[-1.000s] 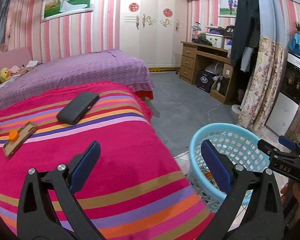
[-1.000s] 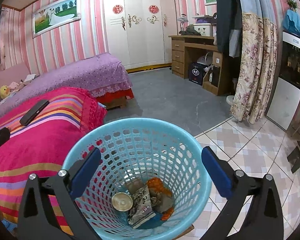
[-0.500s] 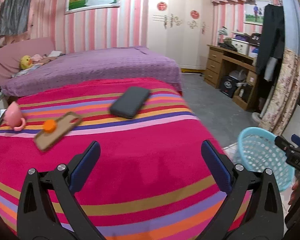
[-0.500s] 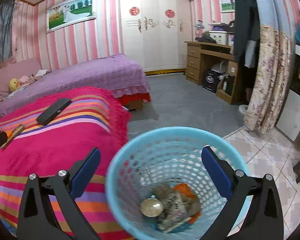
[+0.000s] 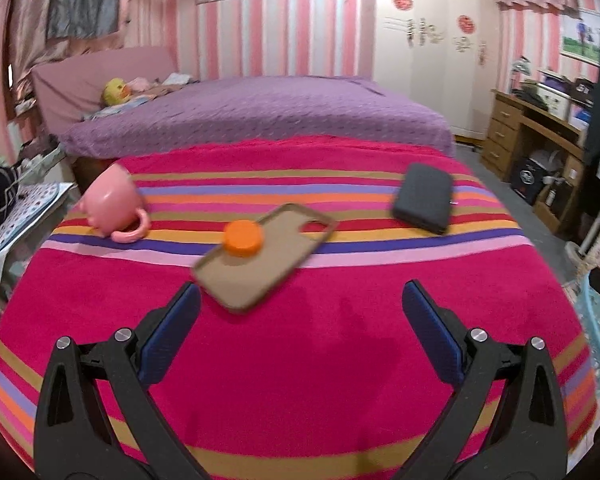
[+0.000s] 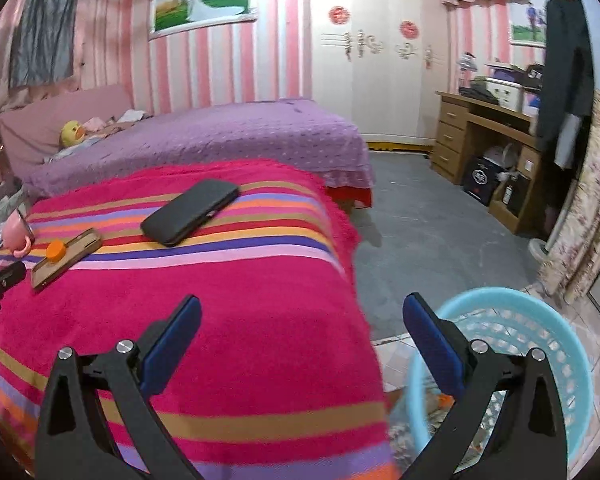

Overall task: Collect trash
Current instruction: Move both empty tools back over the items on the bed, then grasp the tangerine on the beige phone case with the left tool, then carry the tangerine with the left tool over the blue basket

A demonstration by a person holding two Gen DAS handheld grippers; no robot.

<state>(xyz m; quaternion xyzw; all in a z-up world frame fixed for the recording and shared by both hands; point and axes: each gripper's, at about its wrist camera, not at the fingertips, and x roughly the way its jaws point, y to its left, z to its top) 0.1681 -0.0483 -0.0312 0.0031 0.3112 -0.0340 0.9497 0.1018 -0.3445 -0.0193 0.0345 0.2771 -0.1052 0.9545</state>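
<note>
The bed [image 5: 300, 360] now fills the left view, where a second ago the basket [image 6: 540, 320] did. The basket stands beside the bed. On the bed lies an orange cap [image 5: 243, 237], probably the next trash. Left gripper [image 5: 300, 326] and right gripper [image 6: 302, 334]: jaws open, empty.

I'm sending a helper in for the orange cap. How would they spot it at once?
Look at the striped blanket in front of the purple bed. A brown phone case lies there between a pink mug and a dark wallet. The orange cap sits on that case, the only round orange thing.
</note>
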